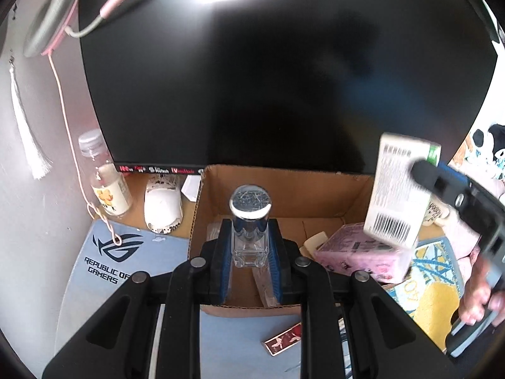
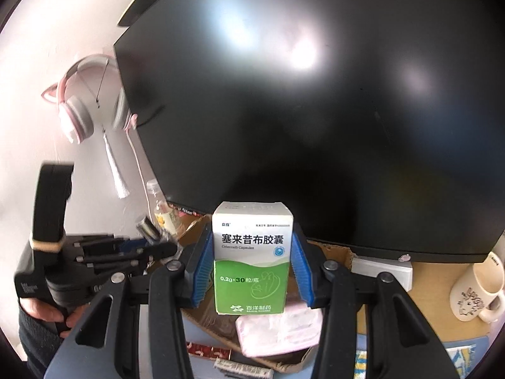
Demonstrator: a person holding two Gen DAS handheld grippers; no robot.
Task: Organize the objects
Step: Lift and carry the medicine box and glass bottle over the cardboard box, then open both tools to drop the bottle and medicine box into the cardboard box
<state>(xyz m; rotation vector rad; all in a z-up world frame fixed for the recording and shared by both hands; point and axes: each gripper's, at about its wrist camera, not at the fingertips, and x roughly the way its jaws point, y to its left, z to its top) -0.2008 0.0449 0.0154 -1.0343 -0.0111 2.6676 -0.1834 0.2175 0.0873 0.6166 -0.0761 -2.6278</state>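
At the upper left of my left camera's view hung a pink and grey headset [image 1: 50, 20], with a white tassel [image 1: 28, 126] below it on the wall. Lower down stood a clear drink bottle [image 1: 105, 177] with a cartoon label (its writing too small for me to read), and beside it a white mouse [image 1: 162, 208]. The blue mat [image 1: 104, 262] under them read "REPUBLIC OF GAMERS". Along the bottom edge of the black monitor [image 1: 284, 72] ran a strip of stickers I could not make out.

In the middle, my left gripper [image 1: 249, 246] was clamped tight on a small glass bottle [image 1: 250, 230] with a shiny silver cap, held upright over the open cardboard box [image 1: 284, 189]. A pink packet [image 1: 359, 252] lay inside the box toward the right. Further right, my right gripper [image 1: 407, 202] carried a white and green medicine carton [image 1: 396, 192], barcode side showing, above that packet.

In my right camera's view, my left hand [image 2: 47, 311] showed at the lower left, gripping its tool. In the centre, the right gripper's [image 2: 252, 259] blue pads pressed both sides of the carton [image 2: 252, 259], jaws partly apart to its width. Its front read "塞来昔布胶囊", "Celecoxib Capsules", "0.2g×30粒/瓶" and "百洋制药". At the lower right stood a white mug [image 2: 476, 290] with a drawing.
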